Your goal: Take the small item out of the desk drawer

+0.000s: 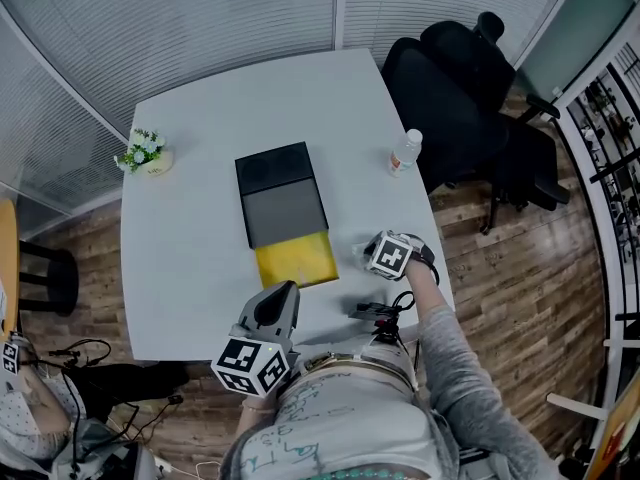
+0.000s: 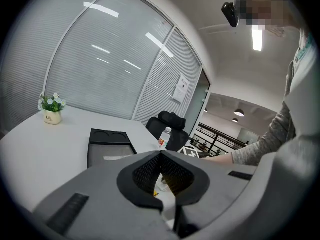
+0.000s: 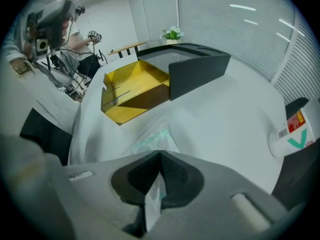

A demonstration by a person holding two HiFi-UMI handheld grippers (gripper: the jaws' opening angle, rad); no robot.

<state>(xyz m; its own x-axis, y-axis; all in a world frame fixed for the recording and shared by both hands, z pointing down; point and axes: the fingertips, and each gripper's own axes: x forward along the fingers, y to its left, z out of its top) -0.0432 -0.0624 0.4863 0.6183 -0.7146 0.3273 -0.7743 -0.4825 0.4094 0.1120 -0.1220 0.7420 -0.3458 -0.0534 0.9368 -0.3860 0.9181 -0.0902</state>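
Note:
A black desk drawer unit (image 1: 280, 193) sits mid-table with its yellow drawer (image 1: 296, 259) pulled out toward me; the drawer (image 3: 131, 86) looks empty in the right gripper view. My right gripper (image 1: 375, 256) is to the right of the drawer, pointing steeply down at the white table (image 1: 190, 228). It is shut on a small clear plastic packet (image 3: 152, 141) with a pale green tint, whose lower end hangs just above or on the tabletop. My left gripper (image 1: 283, 290) hovers near the table's front edge, below the drawer, jaws shut with nothing between them (image 2: 160, 154).
A water bottle (image 1: 405, 152) stands at the table's right edge, a small potted plant (image 1: 147, 152) at the far left. A black office chair (image 1: 470, 98) is beyond the right corner. Another person and cables are on the floor at the lower left.

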